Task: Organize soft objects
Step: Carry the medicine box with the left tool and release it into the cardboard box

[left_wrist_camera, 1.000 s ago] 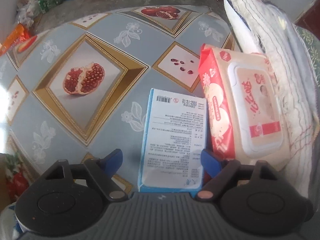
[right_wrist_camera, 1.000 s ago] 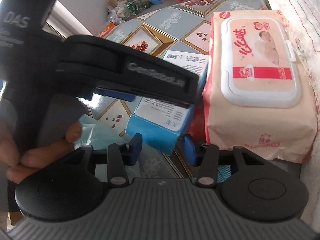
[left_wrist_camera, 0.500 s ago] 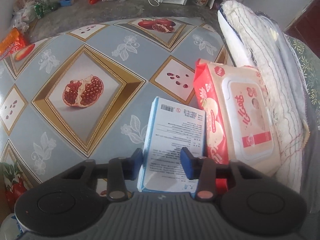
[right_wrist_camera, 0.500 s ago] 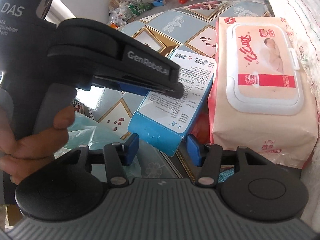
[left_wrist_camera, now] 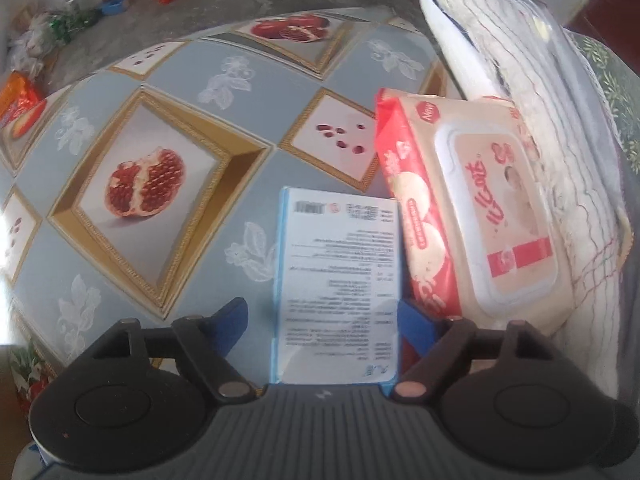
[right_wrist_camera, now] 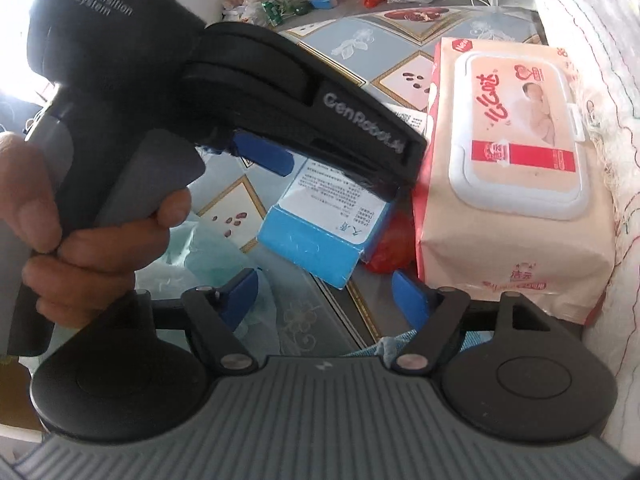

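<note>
A blue and white box (left_wrist_camera: 336, 280) lies on the patterned table, close beside a pink and red pack of wet wipes (left_wrist_camera: 480, 216). My left gripper (left_wrist_camera: 322, 322) straddles the box's near end, pointing steeply down. Its jaws are opening; the left pad stands clear of the box and the right pad sits at its edge. In the right wrist view the left gripper (right_wrist_camera: 328, 176) covers the box (right_wrist_camera: 320, 236) from above. My right gripper (right_wrist_camera: 324, 294) is just short of the box's near corner, its jaws opening with nothing between the pads. The wipes pack (right_wrist_camera: 516, 152) lies to the right.
A folded white quilt (left_wrist_camera: 540, 100) runs along the right behind the wipes. A person's hand (right_wrist_camera: 80, 240) holds the left gripper's handle. A pale green plastic bag (right_wrist_camera: 200, 256) and a red scrap (right_wrist_camera: 384, 248) lie near the box. Clutter (left_wrist_camera: 60, 24) sits beyond the table's far edge.
The left gripper's jaws narrowed over the box half a second ago and have spread wide again. The right gripper's jaws have widened. The box has stayed about where it was.
</note>
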